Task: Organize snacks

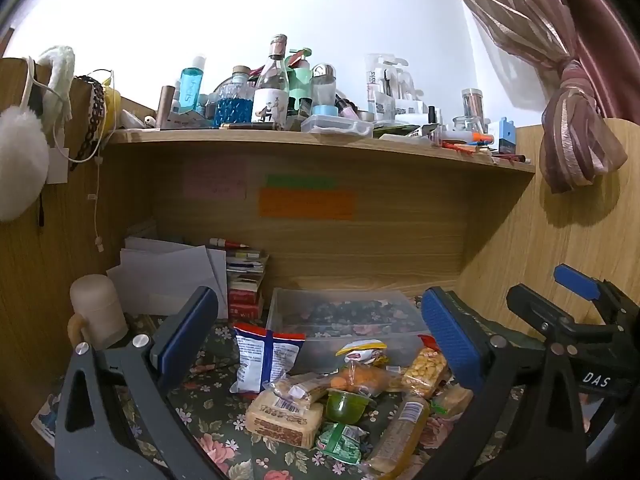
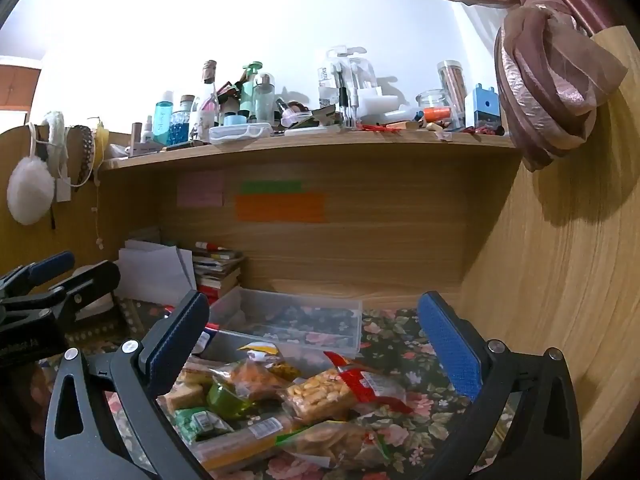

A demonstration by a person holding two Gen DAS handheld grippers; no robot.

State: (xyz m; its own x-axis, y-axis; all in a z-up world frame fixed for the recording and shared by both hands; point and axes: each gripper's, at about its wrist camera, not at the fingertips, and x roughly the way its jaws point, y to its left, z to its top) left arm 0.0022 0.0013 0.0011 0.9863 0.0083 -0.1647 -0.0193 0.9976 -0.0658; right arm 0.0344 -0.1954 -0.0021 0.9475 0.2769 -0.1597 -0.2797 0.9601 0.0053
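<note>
A pile of snack packets lies on the floral tablecloth (image 1: pixel 208 408): a blue-white bag (image 1: pixel 262 354), a brown bar pack (image 1: pixel 284 418), a green jelly cup (image 1: pixel 346 404), a peanut pack (image 1: pixel 426 370) and a long yellow pack (image 1: pixel 400 436). Behind them stands a clear plastic bin (image 1: pixel 344 312), with nothing in it. My left gripper (image 1: pixel 320 340) is open above the pile, holding nothing. My right gripper (image 2: pixel 316 340) is open above the same pile, with the peanut pack (image 2: pixel 324 394), the jelly cup (image 2: pixel 228 398) and the bin (image 2: pixel 292 316) in its view. The right gripper also shows at the right of the left wrist view (image 1: pixel 576 320).
A wooden desk hutch surrounds the table, with a back panel (image 1: pixel 360 240) and a right side wall (image 2: pixel 560 300). The shelf above (image 1: pixel 320 136) is crowded with bottles. Papers and books (image 1: pixel 240 272) and a beige jar (image 1: pixel 98 308) stand at the left.
</note>
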